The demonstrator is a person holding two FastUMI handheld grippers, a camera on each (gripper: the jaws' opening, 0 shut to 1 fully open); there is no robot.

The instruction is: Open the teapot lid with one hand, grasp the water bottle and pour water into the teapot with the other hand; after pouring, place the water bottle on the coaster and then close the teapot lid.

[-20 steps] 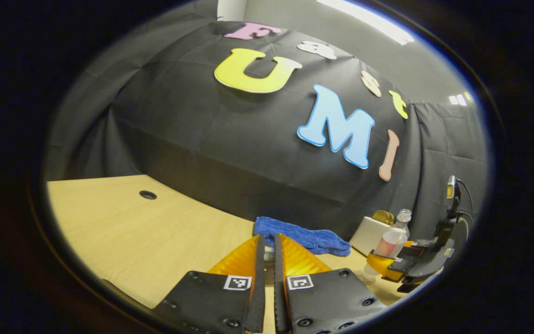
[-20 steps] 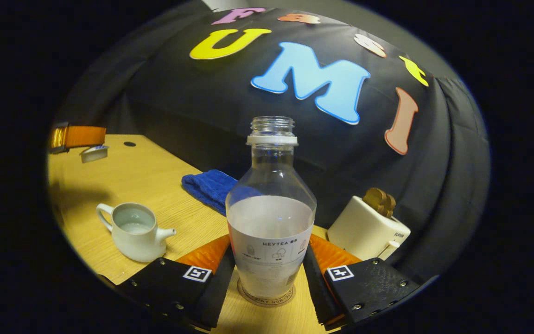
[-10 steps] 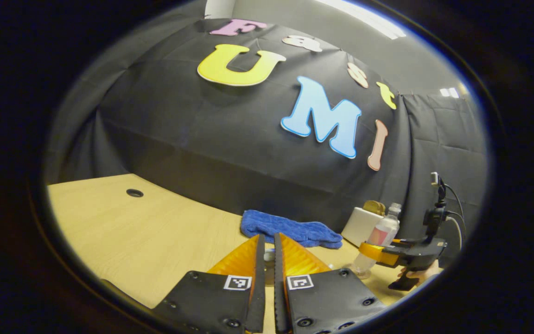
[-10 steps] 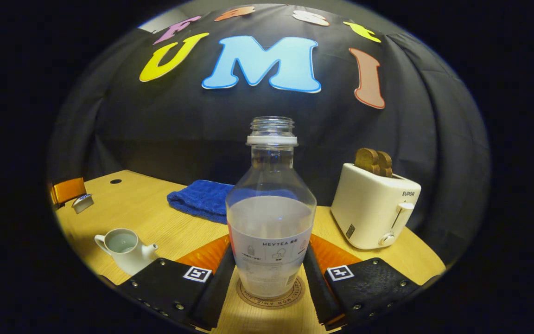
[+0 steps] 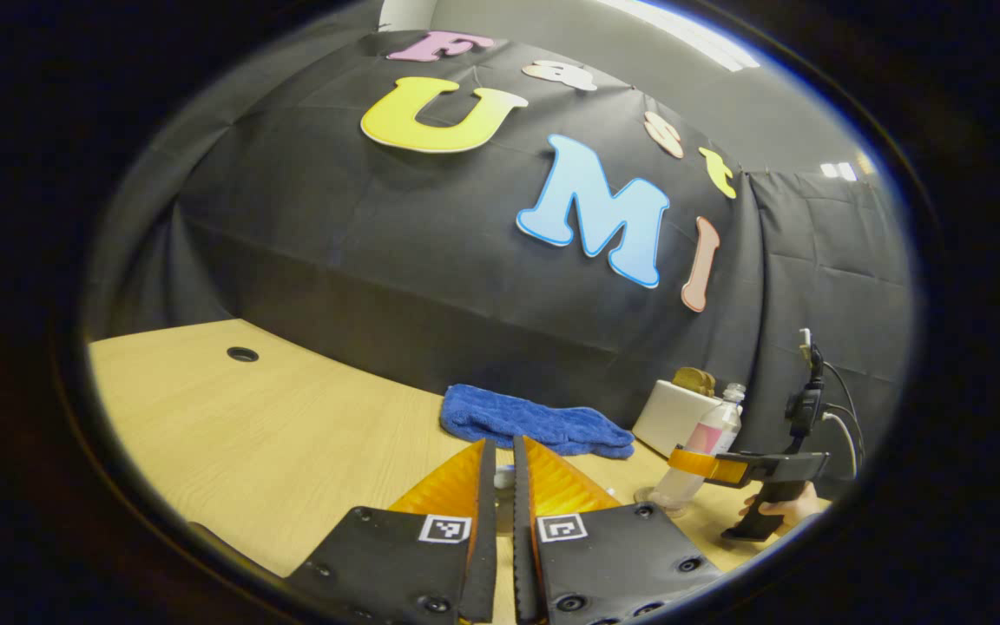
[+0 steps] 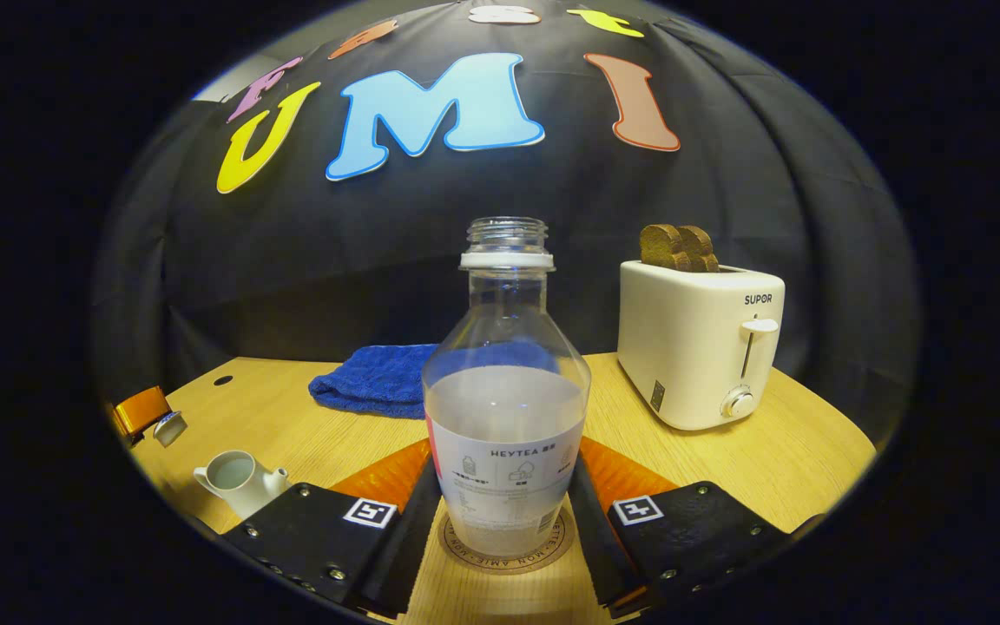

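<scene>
In the right gripper view, the water bottle (image 6: 506, 408) is seen upright between the fingers of the right tongs (image 6: 504, 512), which are closed against both of its sides, so the bottle is held. Its base is seated on the round coaster (image 6: 505, 555) lying on the wooden worktop (image 6: 812, 451), its neck is uncapped, and it is partly filled with liquid. The white teapot (image 6: 238, 482) is seen low at the left of that view, well apart from the bottle, with its top uncovered and its spout turned toward the bottle. Beyond the teapot, near the left edge, the left tongs (image 6: 157, 421) are seen with a small white lid (image 6: 169, 428) at their tips. In the left gripper view, the left tongs (image 5: 500, 486) are drawn narrow, with a small pale thing caught between the fingers. A blue cloth (image 6: 370, 386) is laid behind the bottle, and a white toaster (image 6: 700, 343) with two slices of bread (image 6: 675, 246) in its slots is set to the right. In the left gripper view, the right tongs (image 5: 698, 460) and the hand (image 5: 791, 512) holding them are seen at the far right, around the bottle
</scene>
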